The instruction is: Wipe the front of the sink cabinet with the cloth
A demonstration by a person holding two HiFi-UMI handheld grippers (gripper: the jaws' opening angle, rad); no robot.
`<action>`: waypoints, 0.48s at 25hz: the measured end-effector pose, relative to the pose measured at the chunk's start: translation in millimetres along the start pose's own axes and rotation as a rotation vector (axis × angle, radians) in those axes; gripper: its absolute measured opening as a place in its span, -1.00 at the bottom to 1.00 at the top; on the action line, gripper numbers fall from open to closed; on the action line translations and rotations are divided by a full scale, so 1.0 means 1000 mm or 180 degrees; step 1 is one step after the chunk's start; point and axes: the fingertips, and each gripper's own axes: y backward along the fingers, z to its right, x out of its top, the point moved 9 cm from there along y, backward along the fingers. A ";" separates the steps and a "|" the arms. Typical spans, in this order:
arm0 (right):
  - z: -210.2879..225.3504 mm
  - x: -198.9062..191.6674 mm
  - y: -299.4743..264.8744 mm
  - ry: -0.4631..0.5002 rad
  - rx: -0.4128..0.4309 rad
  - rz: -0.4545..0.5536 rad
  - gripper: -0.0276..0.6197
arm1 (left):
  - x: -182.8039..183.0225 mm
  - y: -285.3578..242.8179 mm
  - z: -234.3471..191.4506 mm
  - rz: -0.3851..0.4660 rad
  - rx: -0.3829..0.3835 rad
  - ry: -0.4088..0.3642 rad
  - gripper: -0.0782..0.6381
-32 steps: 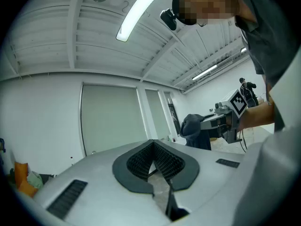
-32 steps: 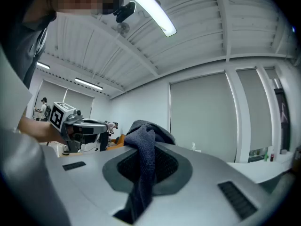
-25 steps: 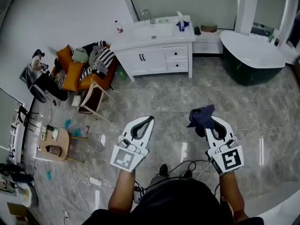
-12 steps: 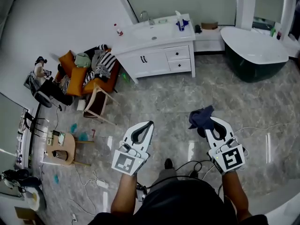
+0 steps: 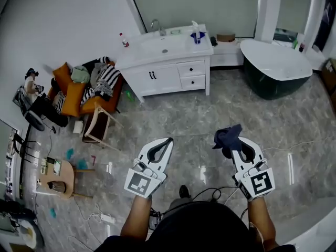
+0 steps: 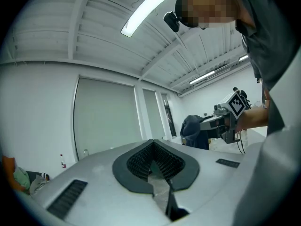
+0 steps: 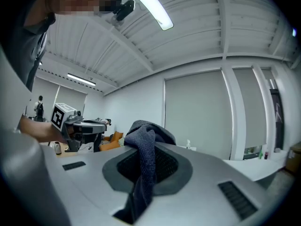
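Note:
The white sink cabinet (image 5: 168, 76) stands against the far wall, with two doors and two drawers on its front. A dark blue cloth (image 5: 228, 136) bunches at the tip of my right gripper (image 5: 234, 143), which is shut on it; in the right gripper view the cloth (image 7: 143, 157) hangs down between the jaws. My left gripper (image 5: 160, 145) is held beside it at the same height, shut with nothing in it. Both grippers hover over the marble floor, well short of the cabinet. The left gripper view also catches the cloth (image 6: 194, 132) and the right gripper.
A dark green bathtub (image 5: 275, 67) sits at the far right. An orange chair heaped with clothes (image 5: 89, 85) stands left of the cabinet, a wooden stool (image 5: 98, 125) before it. A small round table (image 5: 58, 176) and cables (image 5: 94, 214) lie at the left.
The view has shifted so the cabinet and the tub sit a little lower and further left in the frame. Both grippers keep their pose, and the cloth stays clamped.

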 end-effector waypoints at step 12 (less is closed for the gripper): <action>-0.078 0.030 -0.037 -0.0097 0.0005 -0.0248 -0.83 | -0.018 0.070 -0.064 -0.0232 0.0018 0.0279 -0.77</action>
